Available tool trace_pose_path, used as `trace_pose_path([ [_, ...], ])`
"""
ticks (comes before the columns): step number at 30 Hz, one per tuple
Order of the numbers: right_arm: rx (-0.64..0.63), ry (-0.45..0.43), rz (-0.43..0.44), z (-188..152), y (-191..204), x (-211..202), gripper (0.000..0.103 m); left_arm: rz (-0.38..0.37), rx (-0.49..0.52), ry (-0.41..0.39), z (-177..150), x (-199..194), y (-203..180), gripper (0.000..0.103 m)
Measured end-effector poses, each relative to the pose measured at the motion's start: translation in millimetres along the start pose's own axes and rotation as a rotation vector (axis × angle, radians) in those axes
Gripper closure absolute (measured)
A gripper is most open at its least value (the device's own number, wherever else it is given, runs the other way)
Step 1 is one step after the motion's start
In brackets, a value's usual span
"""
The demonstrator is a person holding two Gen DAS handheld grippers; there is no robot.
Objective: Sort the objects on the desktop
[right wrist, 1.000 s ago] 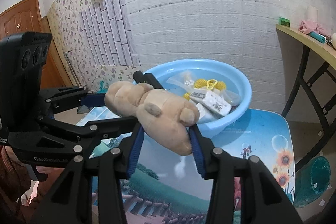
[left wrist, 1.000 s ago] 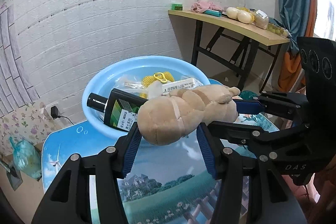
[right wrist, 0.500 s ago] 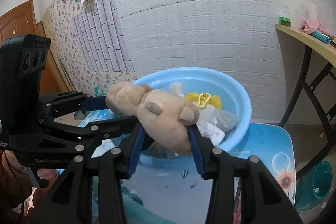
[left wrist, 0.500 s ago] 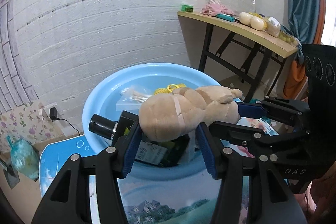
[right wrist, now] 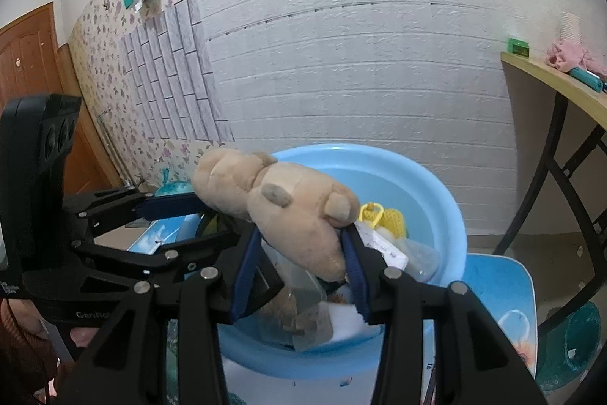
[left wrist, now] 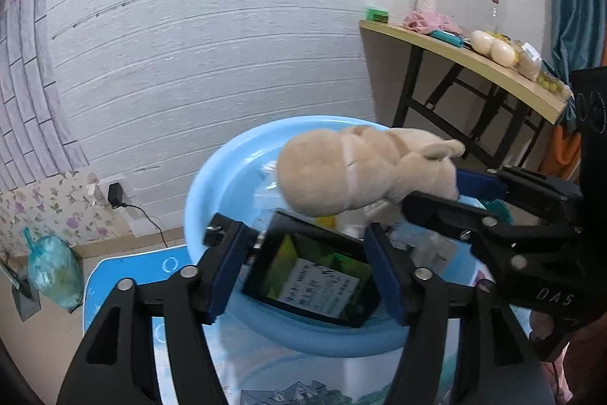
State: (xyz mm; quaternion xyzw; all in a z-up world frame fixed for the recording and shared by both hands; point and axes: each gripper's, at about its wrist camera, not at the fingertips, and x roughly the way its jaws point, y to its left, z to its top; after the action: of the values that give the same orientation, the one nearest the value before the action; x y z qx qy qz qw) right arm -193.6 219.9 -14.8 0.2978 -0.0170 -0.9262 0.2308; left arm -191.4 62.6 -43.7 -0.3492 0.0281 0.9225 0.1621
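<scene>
A tan plush bear hangs over a light blue basin. My right gripper is shut on the bear's head end. My left gripper is open and its blue pads stand clear of the bear's body, which sits above and beyond them. A dark bottle with a green label lies in the basin between the left fingers. A yellow mesh item and a white tagged pack also lie in the basin.
The basin stands on a small table with a blue picture top. A white brick wall is close behind. A wooden side table with clutter stands at the right. A green bag lies on the floor at the left.
Both grippers have carried the bear forward over the basin. My left gripper has opened off the bear's body and dropped below it; the right one still grips the head end.
</scene>
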Motion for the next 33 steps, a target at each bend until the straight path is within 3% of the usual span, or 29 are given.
trace_pose_path([
  [4, 0.004, 0.007, -0.026, 1.4, 1.4, 0.9, 0.055, 0.012, -0.019, 0.001, -2.4, -2.3, 7.9, 0.034],
  [8, 0.013, 0.023, -0.041, 0.1, 2.5, 0.2, 0.040, 0.044, -0.031, -0.001, -4.8, -6.6, 12.4, 0.020],
  [12, 0.033, 0.030, -0.055, 1.2, 1.3, -3.8, 0.037, 0.046, -0.061, -0.002, -6.7, -13.1, 19.4, 0.010],
  [16, 0.023, 0.034, -0.116, 1.7, 0.8, -6.6, 0.036, 0.054, -0.064, -0.004, -9.5, -17.4, 20.2, 0.009],
  [33, 0.046, 0.070, -0.096, 0.8, 19.3, -30.8, 0.035, 0.096, -0.084, 0.006, -13.6, -58.2, 11.2, 0.000],
])
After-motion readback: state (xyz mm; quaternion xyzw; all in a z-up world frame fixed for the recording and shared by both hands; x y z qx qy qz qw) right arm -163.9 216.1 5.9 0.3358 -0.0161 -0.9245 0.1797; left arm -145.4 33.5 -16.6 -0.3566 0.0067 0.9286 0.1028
